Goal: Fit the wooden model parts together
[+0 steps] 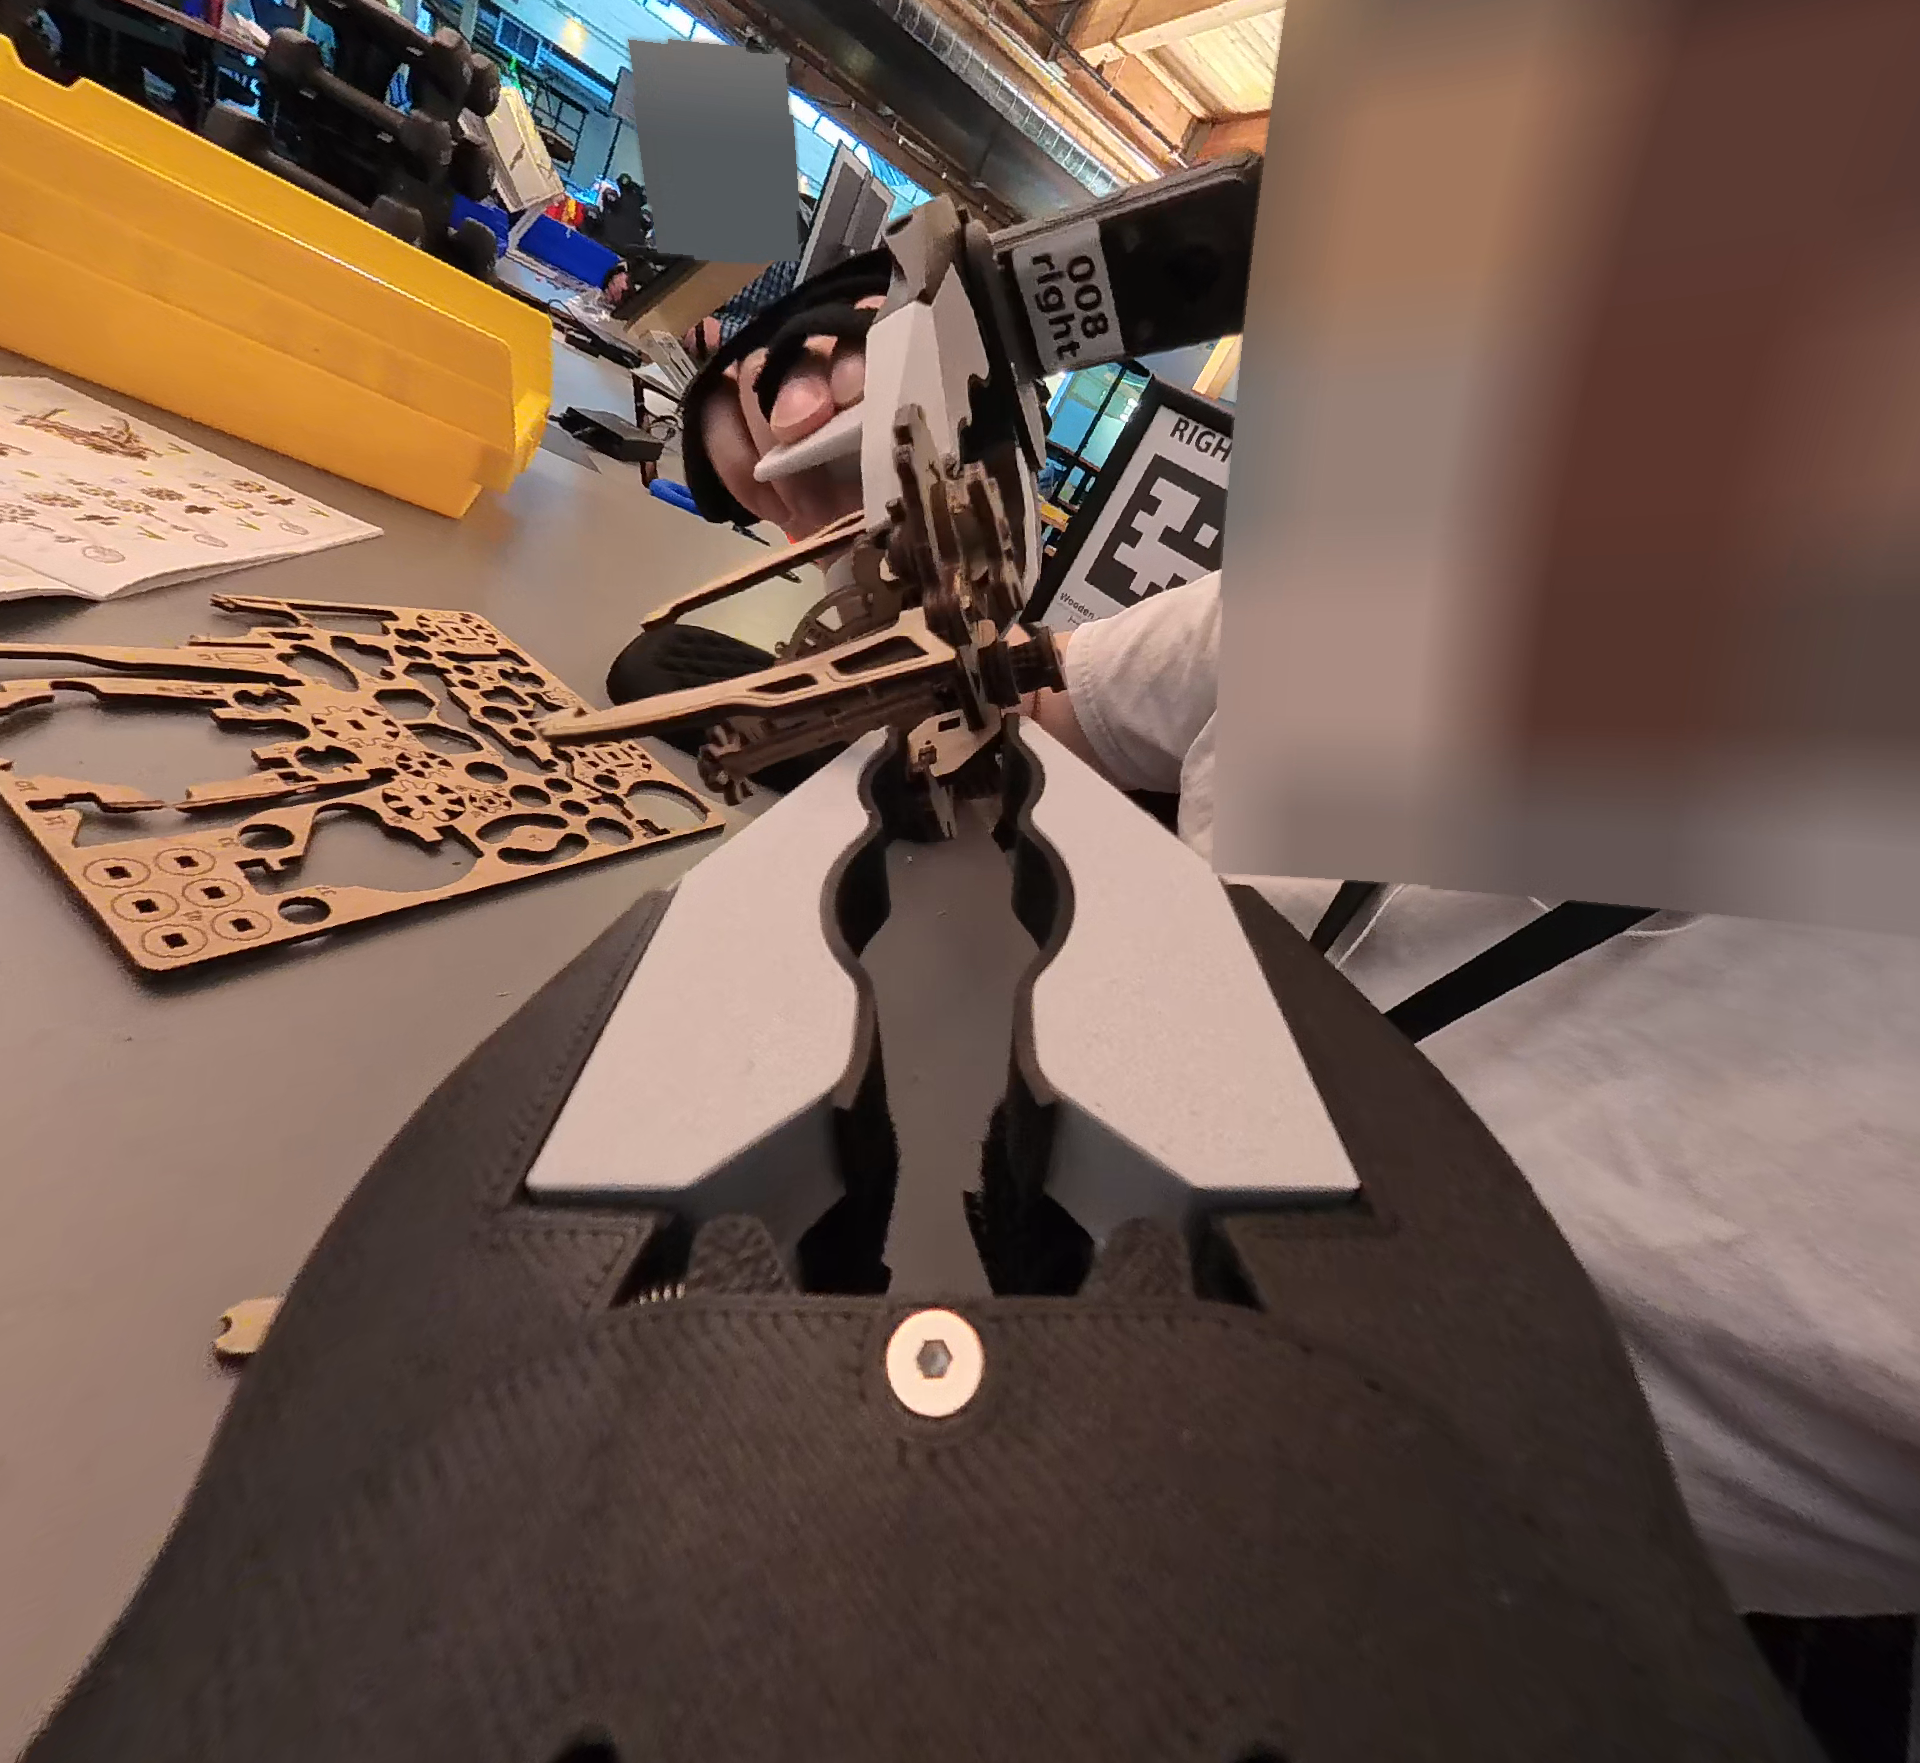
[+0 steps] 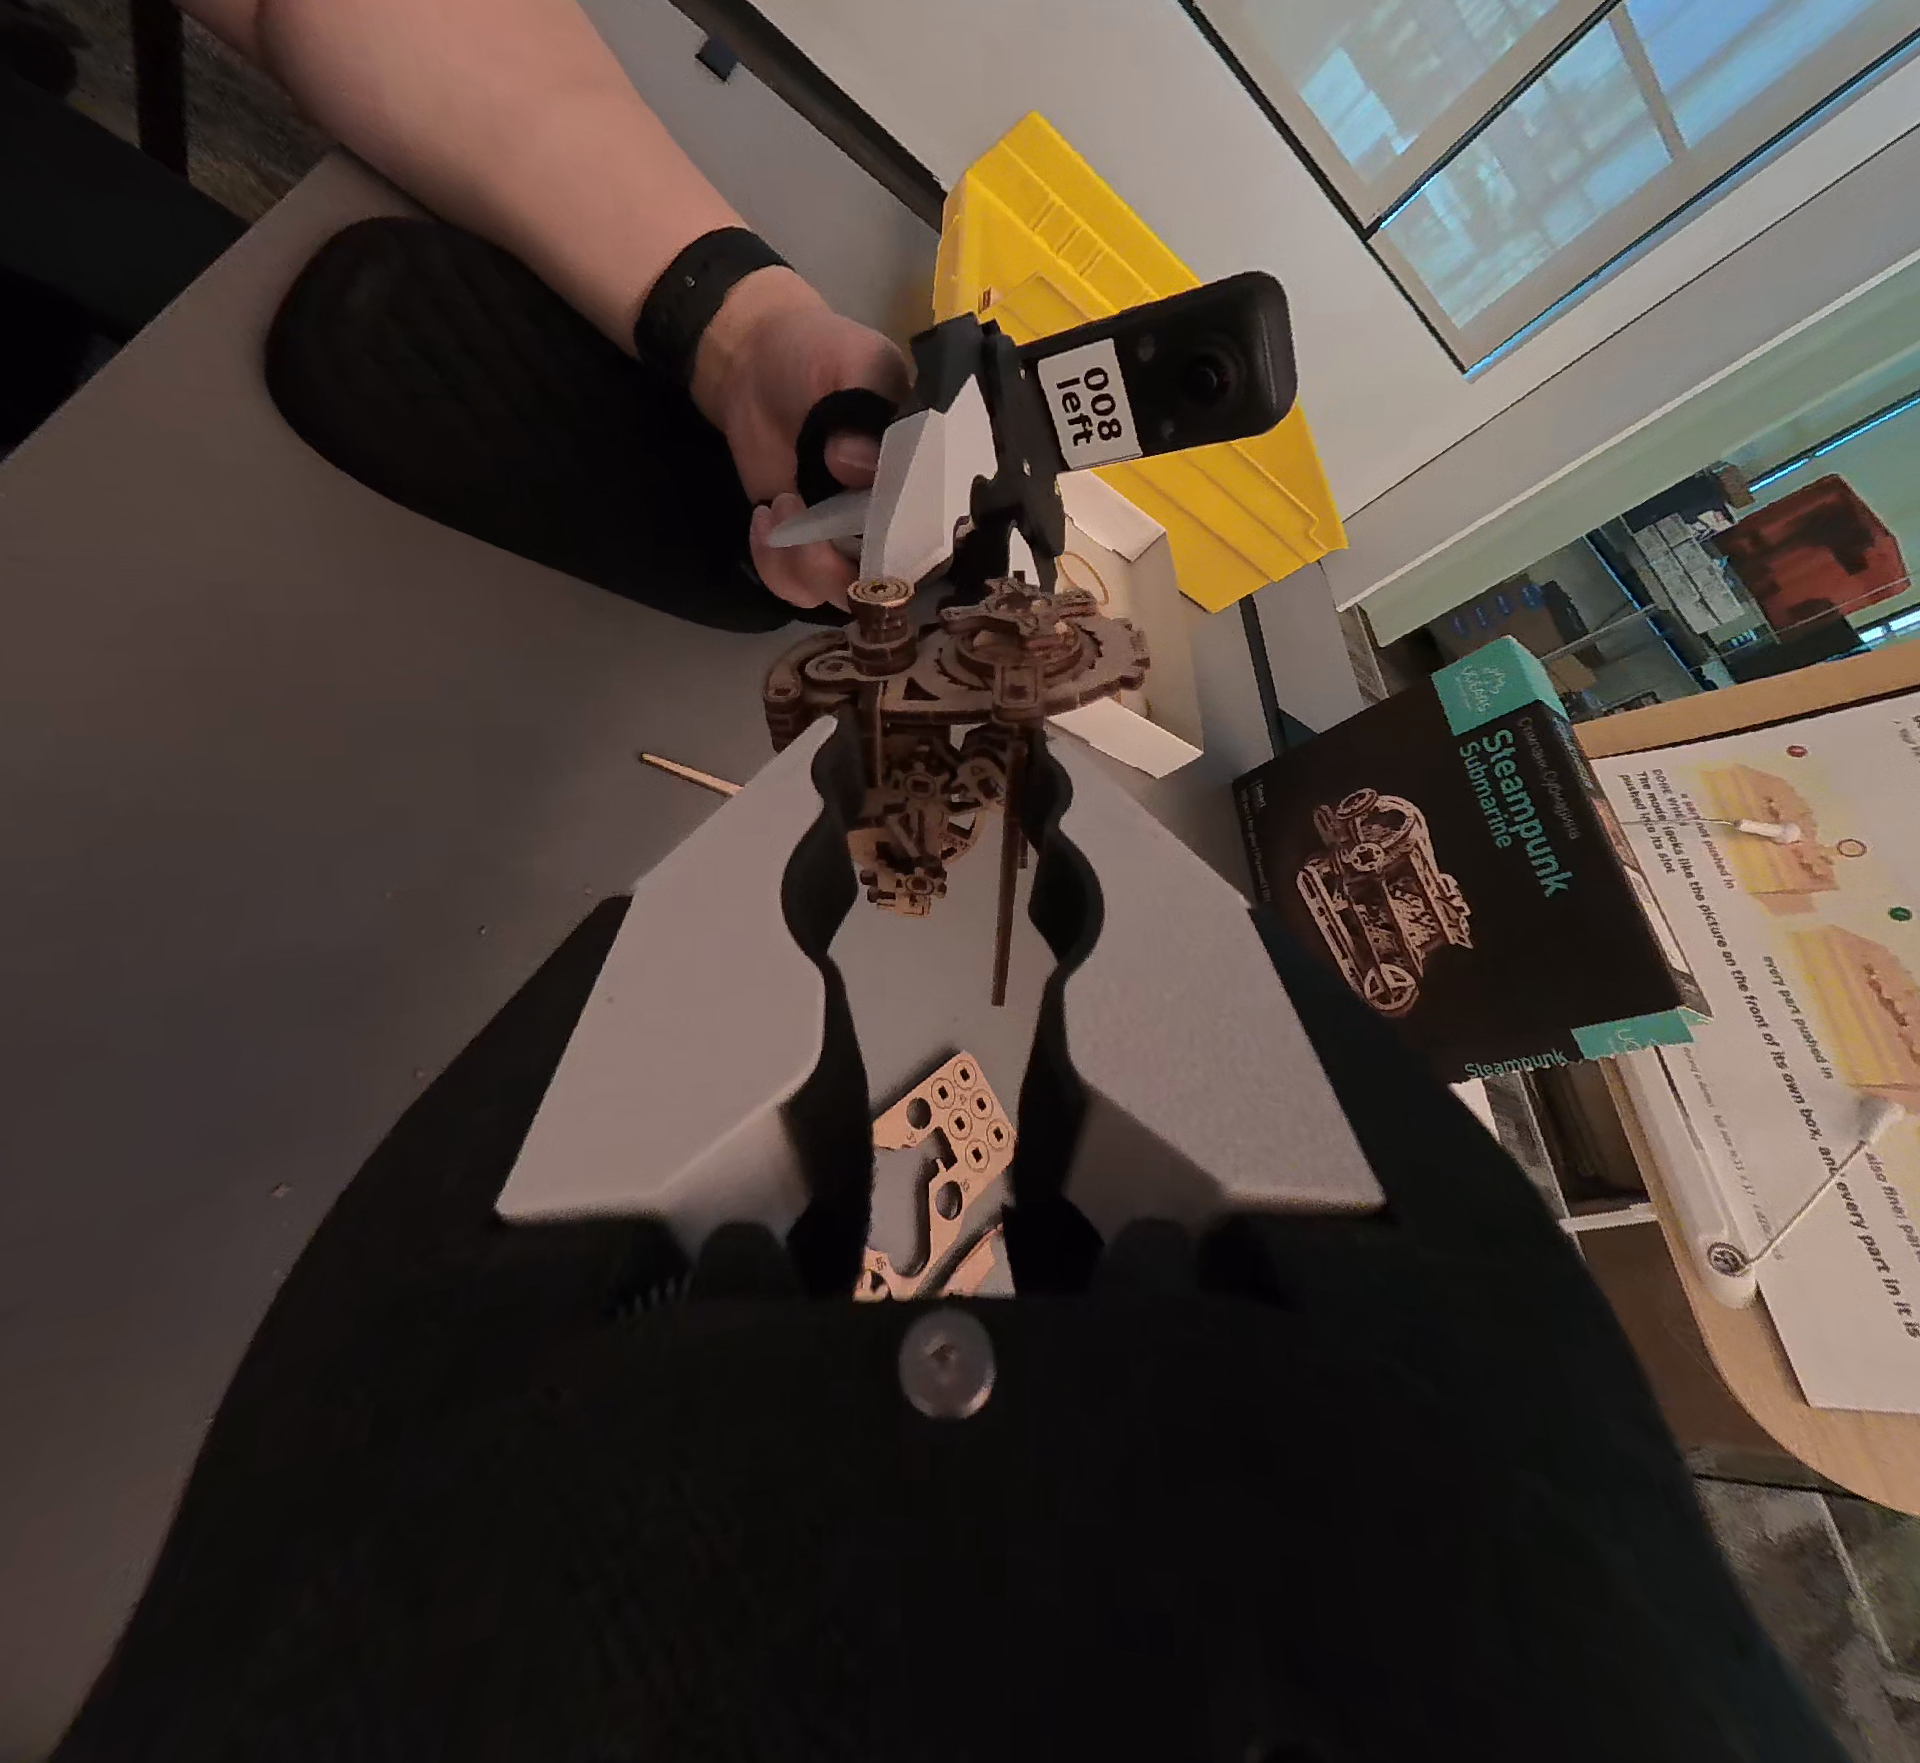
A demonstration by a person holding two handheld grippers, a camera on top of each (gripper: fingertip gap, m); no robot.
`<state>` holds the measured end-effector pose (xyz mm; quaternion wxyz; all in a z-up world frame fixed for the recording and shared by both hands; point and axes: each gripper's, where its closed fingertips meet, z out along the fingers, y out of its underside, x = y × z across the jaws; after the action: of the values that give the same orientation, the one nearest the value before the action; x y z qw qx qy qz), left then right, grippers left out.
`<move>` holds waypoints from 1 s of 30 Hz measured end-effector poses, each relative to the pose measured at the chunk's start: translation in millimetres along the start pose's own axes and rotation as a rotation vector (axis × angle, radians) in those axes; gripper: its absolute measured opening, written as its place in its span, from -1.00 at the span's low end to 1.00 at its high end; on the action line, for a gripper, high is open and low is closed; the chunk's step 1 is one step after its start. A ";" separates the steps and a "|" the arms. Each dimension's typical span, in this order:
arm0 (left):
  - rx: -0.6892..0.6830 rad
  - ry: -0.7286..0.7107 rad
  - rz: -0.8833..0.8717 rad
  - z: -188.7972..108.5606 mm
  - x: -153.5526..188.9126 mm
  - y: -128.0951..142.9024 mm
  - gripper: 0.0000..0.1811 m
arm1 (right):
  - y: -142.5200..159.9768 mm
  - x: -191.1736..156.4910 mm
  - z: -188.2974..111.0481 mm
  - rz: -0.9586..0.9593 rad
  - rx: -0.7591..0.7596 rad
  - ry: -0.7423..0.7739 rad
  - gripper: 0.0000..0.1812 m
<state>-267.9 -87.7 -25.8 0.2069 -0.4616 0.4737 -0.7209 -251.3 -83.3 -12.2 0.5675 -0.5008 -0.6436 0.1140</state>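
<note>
A brown wooden model assembly [image 1: 831, 685] of gears and plates, with a long slotted arm sticking out to the left, is held in the air above the grey table [image 1: 156, 1142]. My left gripper [image 1: 951, 757] is shut on its lower end. My right gripper [image 1: 940, 508] comes down from above and grips its upper part. In the right wrist view the model [image 2: 935, 674] sits between my right gripper's [image 2: 935, 757] grey fingers [image 2: 727, 882], and my left gripper [image 2: 1003, 570] holds it from the far side. A thin wooden strip [image 2: 1003, 882] hangs from the model.
A punched-out wooden parts sheet [image 1: 312, 757] lies on the table at left, with an instruction sheet [image 1: 135, 487] and a yellow bin [image 1: 260, 290] behind it. A small loose wooden piece [image 1: 239, 1329] lies near me. The model's box [image 2: 1455, 882] stands at right. A thin stick [image 2: 691, 775] lies on the table.
</note>
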 end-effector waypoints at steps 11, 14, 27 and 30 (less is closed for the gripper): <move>0.010 -0.005 -0.013 -1.0 -0.5 -2.5 -0.82 | -1.9 1.7 1.5 0.068 0.010 -0.007 -0.63; 0.008 -0.010 -0.022 -0.1 -2.0 -1.2 -0.83 | 0.9 -0.6 1.7 0.062 -0.012 -0.016 -0.58; 0.017 -0.028 -0.044 -2.1 -6.5 -2.5 -0.83 | 5.6 4.8 2.7 0.131 -0.024 -0.007 -0.67; 0.002 -0.037 -0.047 -1.2 -8.5 0.9 -0.83 | 9.2 2.2 2.3 0.066 -0.058 -0.004 -0.68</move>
<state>-264.9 -81.3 -30.7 0.1988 -0.4855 0.4582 -0.7175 -248.1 -76.3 -18.2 0.5472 -0.5377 -0.6311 0.1148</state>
